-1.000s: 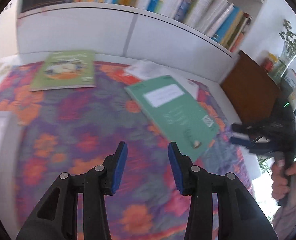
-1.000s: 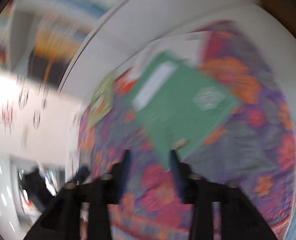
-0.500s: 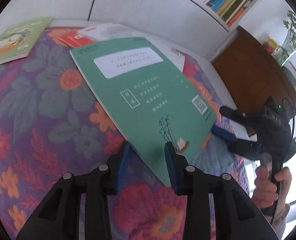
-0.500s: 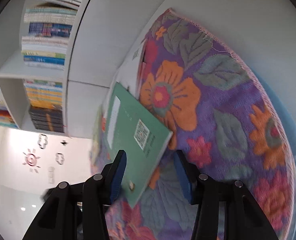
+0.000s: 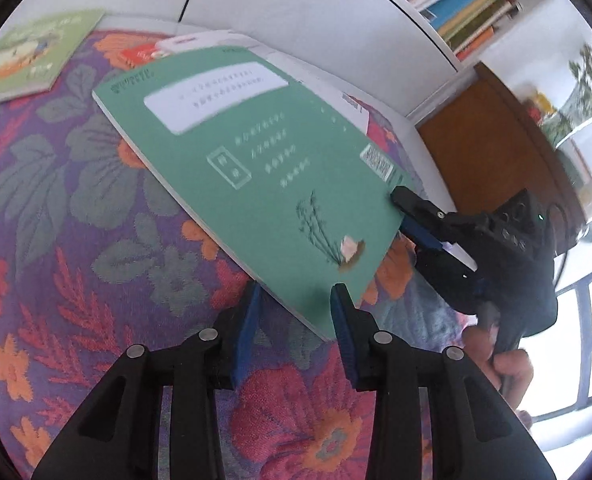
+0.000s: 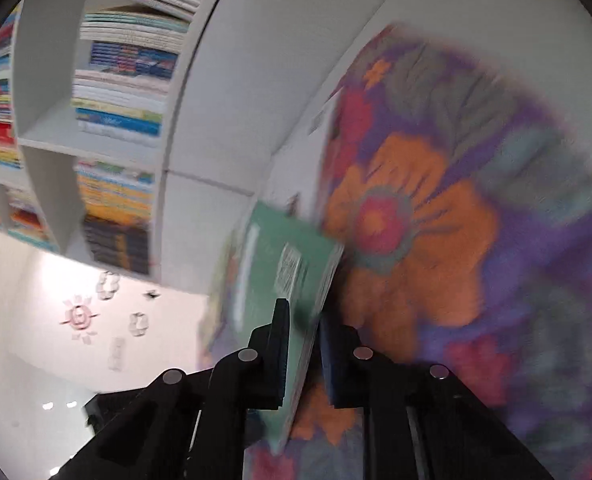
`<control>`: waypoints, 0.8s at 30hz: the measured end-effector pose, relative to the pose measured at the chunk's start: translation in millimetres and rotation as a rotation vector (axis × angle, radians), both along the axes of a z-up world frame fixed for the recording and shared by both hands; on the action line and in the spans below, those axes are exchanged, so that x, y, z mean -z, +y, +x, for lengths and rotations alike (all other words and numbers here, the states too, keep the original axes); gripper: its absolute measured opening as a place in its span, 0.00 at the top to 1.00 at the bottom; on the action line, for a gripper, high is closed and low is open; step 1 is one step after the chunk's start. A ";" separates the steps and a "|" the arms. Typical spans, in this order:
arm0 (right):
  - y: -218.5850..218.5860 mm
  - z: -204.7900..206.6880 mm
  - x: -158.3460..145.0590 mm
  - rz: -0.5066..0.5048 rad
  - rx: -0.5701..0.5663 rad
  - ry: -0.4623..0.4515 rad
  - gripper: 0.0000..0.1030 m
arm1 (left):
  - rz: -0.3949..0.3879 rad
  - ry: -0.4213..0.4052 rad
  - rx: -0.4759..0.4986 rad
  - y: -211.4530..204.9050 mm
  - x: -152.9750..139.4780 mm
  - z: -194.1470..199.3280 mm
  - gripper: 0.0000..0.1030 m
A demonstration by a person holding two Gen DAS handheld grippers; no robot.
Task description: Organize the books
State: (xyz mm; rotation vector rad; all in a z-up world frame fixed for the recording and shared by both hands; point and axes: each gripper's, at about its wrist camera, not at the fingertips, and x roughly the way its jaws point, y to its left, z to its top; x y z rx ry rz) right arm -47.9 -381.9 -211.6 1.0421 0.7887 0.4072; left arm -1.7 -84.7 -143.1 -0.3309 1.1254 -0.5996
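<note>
Your right claw is closing on the green book. The book's edge sits between its two fingers, low in the middle of the right picture, and the pads look like they press on both sides of it. In the left picture you can see that same claw at the right side, biting the book's right edge, with your hand on the handle below it.

Your left claw is at the bottom middle of its picture. Its fingers stand a little apart, and the near corner of the green book pokes in between them. The pads do not squeeze it.

The book lies on the flowery cloth. A light green book lies on the cloth in the upper left. Shelves of books fill the upper left of the right picture.
</note>
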 end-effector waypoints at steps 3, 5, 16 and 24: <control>18.3 -2.6 -22.9 -0.061 -0.021 -0.066 0.90 | -0.039 0.039 -0.006 8.4 2.6 4.3 0.70; 27.1 -3.0 -39.2 -0.107 -0.010 -0.078 0.92 | -0.048 0.060 0.000 10.6 2.4 4.3 0.70; 69.7 1.3 -160.0 -0.509 -0.065 -0.219 0.92 | 0.067 -0.030 -0.049 74.1 -60.4 -51.1 0.70; 166.8 12.6 -226.1 -0.873 -0.186 -0.349 0.92 | 0.097 -0.076 -0.159 149.1 -72.4 -74.3 0.67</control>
